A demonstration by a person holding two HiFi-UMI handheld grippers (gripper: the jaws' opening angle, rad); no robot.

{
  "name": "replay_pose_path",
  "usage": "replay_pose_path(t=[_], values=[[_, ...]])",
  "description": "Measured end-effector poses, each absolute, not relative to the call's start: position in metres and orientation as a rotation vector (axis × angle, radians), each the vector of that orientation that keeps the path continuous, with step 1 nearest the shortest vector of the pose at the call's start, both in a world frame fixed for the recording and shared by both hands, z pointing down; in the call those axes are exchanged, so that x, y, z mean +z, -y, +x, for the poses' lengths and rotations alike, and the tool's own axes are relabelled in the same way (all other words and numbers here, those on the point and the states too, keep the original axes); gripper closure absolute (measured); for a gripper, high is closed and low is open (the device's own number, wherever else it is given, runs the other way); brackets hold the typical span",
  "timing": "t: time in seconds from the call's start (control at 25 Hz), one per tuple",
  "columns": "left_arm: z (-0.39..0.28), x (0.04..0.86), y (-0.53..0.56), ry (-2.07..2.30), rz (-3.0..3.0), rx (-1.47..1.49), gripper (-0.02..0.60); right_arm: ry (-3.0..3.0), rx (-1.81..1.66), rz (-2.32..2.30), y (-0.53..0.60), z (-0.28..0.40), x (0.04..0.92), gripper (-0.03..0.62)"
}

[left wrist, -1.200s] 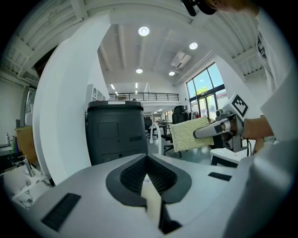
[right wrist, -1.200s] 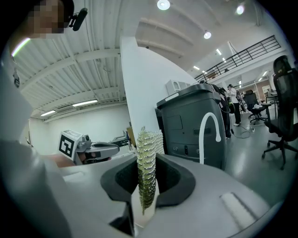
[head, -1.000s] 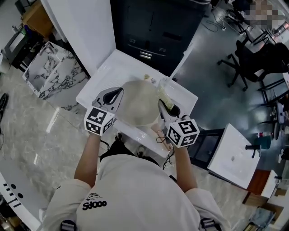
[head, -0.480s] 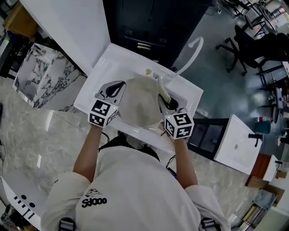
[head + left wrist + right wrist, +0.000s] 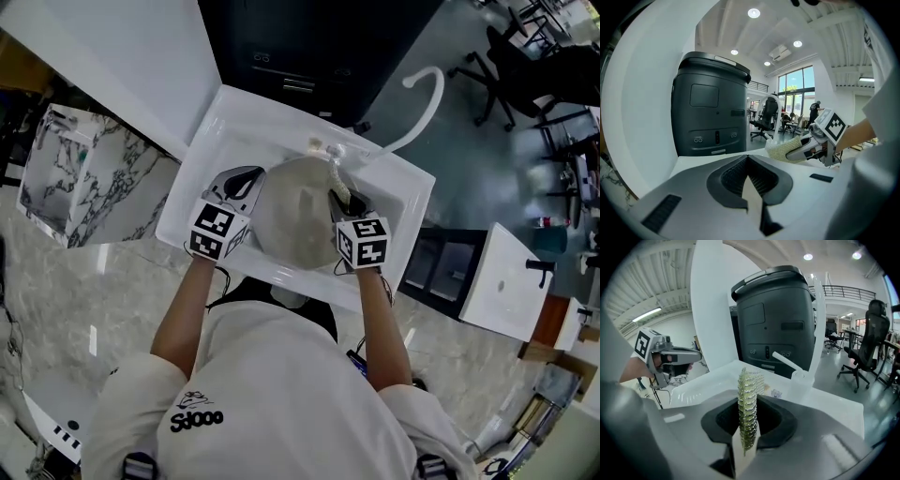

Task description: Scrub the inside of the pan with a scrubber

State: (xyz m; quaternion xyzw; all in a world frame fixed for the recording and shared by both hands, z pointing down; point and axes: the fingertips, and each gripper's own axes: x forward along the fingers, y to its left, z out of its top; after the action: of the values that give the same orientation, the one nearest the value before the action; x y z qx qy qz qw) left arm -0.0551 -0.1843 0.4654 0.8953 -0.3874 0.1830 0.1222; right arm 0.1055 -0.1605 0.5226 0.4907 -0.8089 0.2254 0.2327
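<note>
Looming across the top of the head view is a dark cabinet [image 5: 309, 47]. It fills the background of both gripper views as a charcoal unit with small round buttons. Below it sits the white sink [image 5: 225, 122], set at a slant. A curved white faucet [image 5: 429, 94] rises from the sink's upper right corner and arcs away to the right. A marble-patterned block [image 5: 84, 183] stands at the left edge, office chairs [image 5: 525, 66] sit in the upper right, and a small white table [image 5: 506, 281] is at the right. The person's bare forearms and pale shirt fill the lower half of the frame and hide the near edge of the sink.

The pan [image 5: 291, 225] lies in the middle of the sink basin, between the two marker cubes. It is round, pale beige and matte, with no strong shine.

The left gripper [image 5: 247, 181] meets the pan's left rim. In the left gripper view its jaws are clenched on a thin pale edge, the pan's rim seen end on.

The right gripper [image 5: 342, 208] is at the pan's upper right rim. In its own view the jaws are pinched tight on the scrubber [image 5: 747, 399], a yellow-green mesh pad standing on edge and poking up past the pads. In the head view the scrubber lies over the pan's upper right edge, just below the faucet's base. Whether it presses on the pan's surface cannot be told.
</note>
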Motion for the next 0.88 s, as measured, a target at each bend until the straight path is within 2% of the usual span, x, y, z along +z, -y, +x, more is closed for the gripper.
replay_pose_path(t=[0.36,0.88], values=[[-0.069,0.49,0.195,1.061,2.587,0.579,0.577,2.025,0.738,1.412,0.18,0.107,0.592,0.522],[-0.082,0.51,0.198,1.014,2.563,0.628,0.577,2.02,0.775,1.333,0.2,0.072,0.632,0.522]])
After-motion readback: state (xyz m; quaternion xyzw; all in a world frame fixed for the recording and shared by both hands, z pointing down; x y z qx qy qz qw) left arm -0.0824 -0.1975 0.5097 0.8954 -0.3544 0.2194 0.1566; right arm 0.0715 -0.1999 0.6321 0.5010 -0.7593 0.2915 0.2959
